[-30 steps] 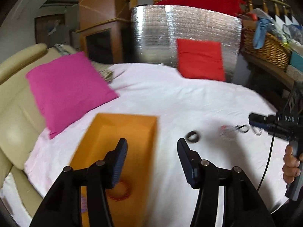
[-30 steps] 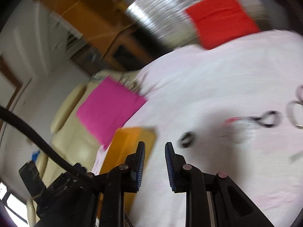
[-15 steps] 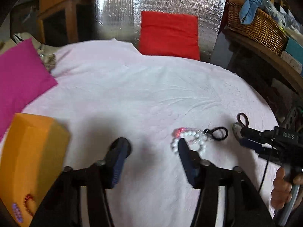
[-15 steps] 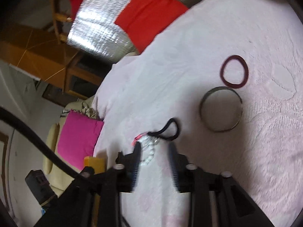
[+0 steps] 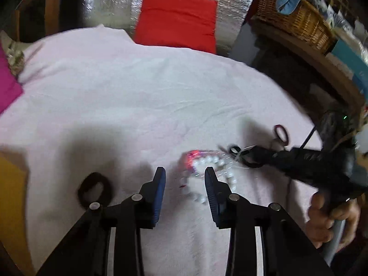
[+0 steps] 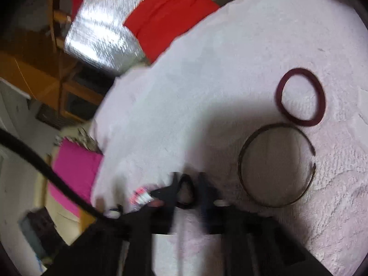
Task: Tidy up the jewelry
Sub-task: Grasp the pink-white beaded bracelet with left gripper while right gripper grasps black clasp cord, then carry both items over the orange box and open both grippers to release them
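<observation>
Left fingers (image 5: 161,179) apart over pearl bracelet (image 5: 207,174); right fingers (image 6: 207,188) apart astride black loop (image 6: 185,192).

Support: bed (image 5: 138,96) under a pale pink spread.
Near edge: black hair tie (image 5: 95,189), white bead bracelet (image 5: 207,174).
Right side: maroon bangle (image 6: 300,97), thin metal bangle (image 6: 276,165).
Back: red pillow (image 5: 177,20).

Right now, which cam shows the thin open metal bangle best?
Right wrist view. The metal bangle lies whole and unobstructed on the white cover, its gap visible, beside the maroon ring. In the left wrist view it is mostly hidden behind the right claw, so I cannot make it out there.
</observation>
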### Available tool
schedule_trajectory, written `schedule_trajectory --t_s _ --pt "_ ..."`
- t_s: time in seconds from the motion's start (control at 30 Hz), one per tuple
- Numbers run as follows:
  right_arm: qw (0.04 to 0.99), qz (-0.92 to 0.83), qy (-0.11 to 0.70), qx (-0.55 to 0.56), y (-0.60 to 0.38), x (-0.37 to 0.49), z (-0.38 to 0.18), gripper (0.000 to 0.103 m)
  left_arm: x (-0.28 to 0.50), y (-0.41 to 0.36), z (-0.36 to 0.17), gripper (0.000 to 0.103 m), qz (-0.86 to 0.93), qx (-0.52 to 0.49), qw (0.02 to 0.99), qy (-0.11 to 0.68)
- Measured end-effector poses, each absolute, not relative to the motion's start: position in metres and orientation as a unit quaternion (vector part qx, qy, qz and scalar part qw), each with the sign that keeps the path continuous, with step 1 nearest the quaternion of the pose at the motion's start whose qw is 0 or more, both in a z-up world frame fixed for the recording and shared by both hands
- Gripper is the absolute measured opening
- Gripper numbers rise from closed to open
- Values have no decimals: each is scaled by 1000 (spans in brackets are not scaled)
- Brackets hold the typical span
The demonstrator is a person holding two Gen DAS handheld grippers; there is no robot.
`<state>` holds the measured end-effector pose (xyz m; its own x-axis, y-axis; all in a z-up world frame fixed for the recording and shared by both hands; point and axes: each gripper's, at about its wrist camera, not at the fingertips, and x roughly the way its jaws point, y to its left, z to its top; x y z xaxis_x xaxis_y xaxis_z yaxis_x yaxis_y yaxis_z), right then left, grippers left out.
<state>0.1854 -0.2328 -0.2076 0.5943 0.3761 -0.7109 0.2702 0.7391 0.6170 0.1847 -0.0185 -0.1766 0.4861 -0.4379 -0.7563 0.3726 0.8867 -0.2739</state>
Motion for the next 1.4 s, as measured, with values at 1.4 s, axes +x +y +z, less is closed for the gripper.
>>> schedule_trajectory --t_s 1.4 --pt "873 93 351 325 -189 128 -128 6 146 50 -94 7 -208 -76 915 338"
